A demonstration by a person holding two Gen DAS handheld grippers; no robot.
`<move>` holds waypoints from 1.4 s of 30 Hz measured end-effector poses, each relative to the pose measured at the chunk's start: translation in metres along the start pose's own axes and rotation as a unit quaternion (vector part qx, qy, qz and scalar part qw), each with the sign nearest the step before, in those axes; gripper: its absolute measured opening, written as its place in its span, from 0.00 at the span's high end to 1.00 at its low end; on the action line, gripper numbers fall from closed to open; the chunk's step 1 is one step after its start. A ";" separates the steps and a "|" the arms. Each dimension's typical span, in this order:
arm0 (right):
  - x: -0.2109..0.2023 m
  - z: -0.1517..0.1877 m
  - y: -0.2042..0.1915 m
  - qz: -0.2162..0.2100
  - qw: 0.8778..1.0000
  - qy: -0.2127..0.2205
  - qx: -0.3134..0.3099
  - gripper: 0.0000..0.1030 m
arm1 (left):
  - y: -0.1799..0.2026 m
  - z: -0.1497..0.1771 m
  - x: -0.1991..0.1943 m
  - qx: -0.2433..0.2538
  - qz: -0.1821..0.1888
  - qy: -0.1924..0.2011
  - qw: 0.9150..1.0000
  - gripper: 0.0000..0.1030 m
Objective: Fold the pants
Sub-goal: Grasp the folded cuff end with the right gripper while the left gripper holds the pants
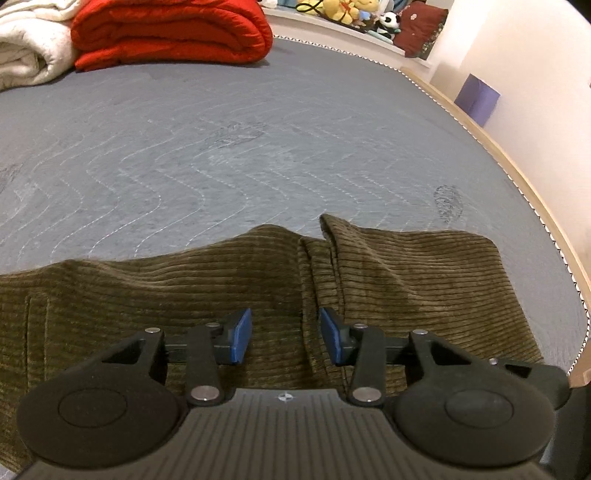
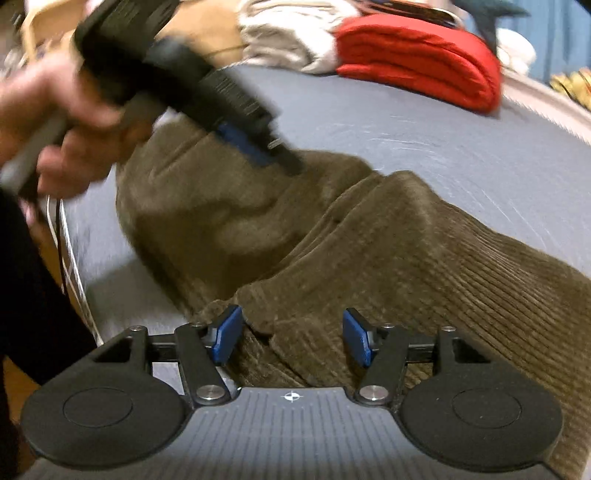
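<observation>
Left gripper [image 1: 285, 336] poised low over the pants [image 1: 184, 288], blue pads [image 1: 242, 334] apart, a raised fold of the corduroy between them but neither pad pressing on it; jaws unclosed, nothing gripped. Right gripper [image 2: 291, 339] likewise parted over the pants [image 2: 406, 258], a bunched edge of the fabric lying between its pads [image 2: 225, 338], gap wide, no clamp on the cloth. Seen from the right wrist: left gripper [image 2: 258, 147] blurred, angled down onto the far part of the pants, carried by a hand [image 2: 55, 122] at the upper left.

Pants olive-brown, ribbed, spread and rumpled on the grey quilted mattress [image 1: 221, 147], near its front edge. Beyond the pants, at the far side of the mattress: a folded red blanket [image 1: 170, 33], a white blanket [image 1: 29, 48] just beside it. Further past the pants, plush toys [image 1: 343, 9] on a ledge; a purple box [image 1: 476, 98] by the wall.
</observation>
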State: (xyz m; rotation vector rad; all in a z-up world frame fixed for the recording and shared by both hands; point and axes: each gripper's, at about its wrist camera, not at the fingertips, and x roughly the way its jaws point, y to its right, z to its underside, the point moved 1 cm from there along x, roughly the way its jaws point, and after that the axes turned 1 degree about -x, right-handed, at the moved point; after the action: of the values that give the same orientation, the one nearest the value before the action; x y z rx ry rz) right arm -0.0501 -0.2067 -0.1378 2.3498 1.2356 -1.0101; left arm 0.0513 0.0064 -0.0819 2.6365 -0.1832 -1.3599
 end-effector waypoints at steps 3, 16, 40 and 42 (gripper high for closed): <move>0.011 0.002 -0.007 0.017 1.000 -0.006 -0.020 0.43 | 0.001 0.001 0.002 -0.001 -0.001 -0.002 1.000 0.55; -0.032 -0.018 -0.026 -0.066 0.991 0.077 -0.085 0.86 | -0.016 -0.006 -0.004 -0.034 -0.011 0.005 0.999 0.55; -0.035 -0.001 -0.052 0.012 0.984 0.077 -0.158 0.75 | -0.003 -0.021 0.087 -0.136 0.095 -0.047 0.985 0.31; -0.041 0.002 -0.049 0.001 0.985 0.079 -0.153 0.75 | 0.000 -0.024 0.083 -0.107 0.082 -0.046 0.990 0.77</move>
State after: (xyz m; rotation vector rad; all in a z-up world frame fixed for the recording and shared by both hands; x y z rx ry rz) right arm -0.1060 -0.2034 -0.1078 2.2214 1.3374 -0.5911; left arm 0.1190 -0.0065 -0.1338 2.3323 -0.2463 -1.3646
